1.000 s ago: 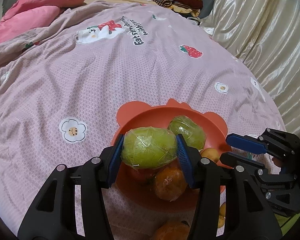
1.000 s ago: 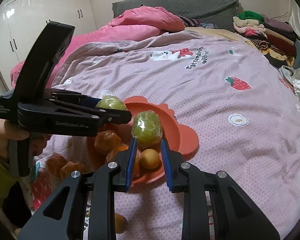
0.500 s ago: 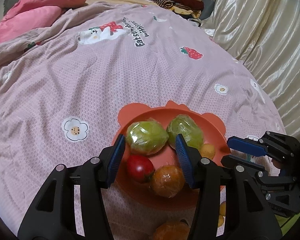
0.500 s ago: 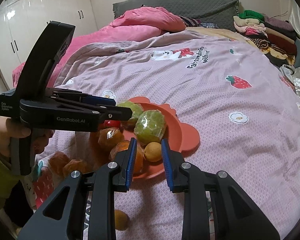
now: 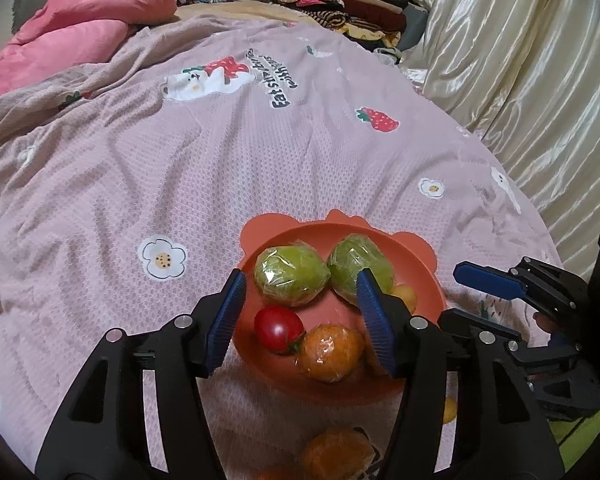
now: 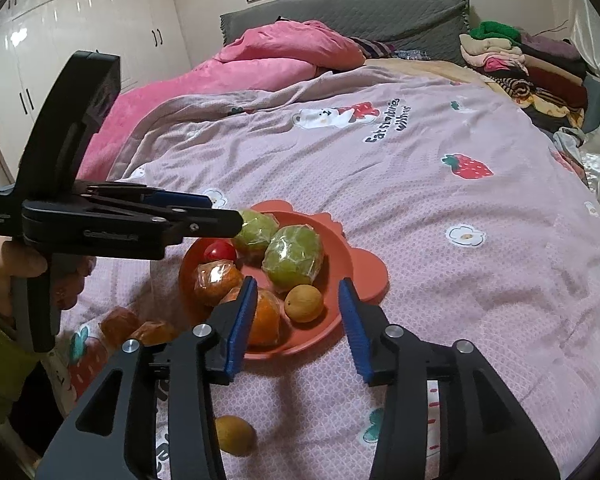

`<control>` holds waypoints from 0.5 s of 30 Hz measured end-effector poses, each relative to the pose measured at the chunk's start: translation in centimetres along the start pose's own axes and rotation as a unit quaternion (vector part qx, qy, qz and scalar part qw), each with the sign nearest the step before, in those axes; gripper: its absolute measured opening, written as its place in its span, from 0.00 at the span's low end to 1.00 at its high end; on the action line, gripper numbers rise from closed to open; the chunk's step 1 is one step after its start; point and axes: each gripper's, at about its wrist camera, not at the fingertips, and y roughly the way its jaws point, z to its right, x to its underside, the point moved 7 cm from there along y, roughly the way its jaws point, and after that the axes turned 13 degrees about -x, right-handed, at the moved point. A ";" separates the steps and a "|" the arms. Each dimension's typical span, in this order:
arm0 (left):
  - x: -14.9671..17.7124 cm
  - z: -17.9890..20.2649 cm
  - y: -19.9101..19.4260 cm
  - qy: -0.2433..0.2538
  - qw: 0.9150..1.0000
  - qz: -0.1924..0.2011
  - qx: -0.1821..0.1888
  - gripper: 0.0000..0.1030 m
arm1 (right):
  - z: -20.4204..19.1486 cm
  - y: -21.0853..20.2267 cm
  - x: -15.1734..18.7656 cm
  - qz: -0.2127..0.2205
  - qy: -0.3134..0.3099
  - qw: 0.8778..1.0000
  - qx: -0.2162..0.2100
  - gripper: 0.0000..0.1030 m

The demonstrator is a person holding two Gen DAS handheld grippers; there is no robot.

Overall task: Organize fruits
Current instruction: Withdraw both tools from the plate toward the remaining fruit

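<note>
Bed [image 6: 420, 208] with pink quilt – orange plate [image 6: 364, 280], loose wrapped fruit [image 6: 118, 322], folded clothes [image 6: 512, 56].

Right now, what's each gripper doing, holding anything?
Left gripper: open, jaws just widened, holding nothing.
Right gripper: open, jaws just widened, holding nothing.

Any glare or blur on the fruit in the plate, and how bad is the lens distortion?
Left wrist view: sharp, glare on the wrapped orange and green fruits; curtain shines. Right wrist view: glare on the wardrobe doors; both bow at the edges.
</note>
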 end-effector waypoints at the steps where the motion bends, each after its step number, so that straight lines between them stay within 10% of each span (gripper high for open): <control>1: 0.0 -0.1 -0.3 -0.001 1.000 0.002 0.001 0.51 | 0.0 -0.1 0.0 0.000 0.000 1.000 0.000 0.41; 15: 1.0 -0.9 -3.7 -0.021 0.999 0.033 -0.002 0.71 | -0.4 -0.9 0.2 0.010 -0.005 1.000 0.004 0.59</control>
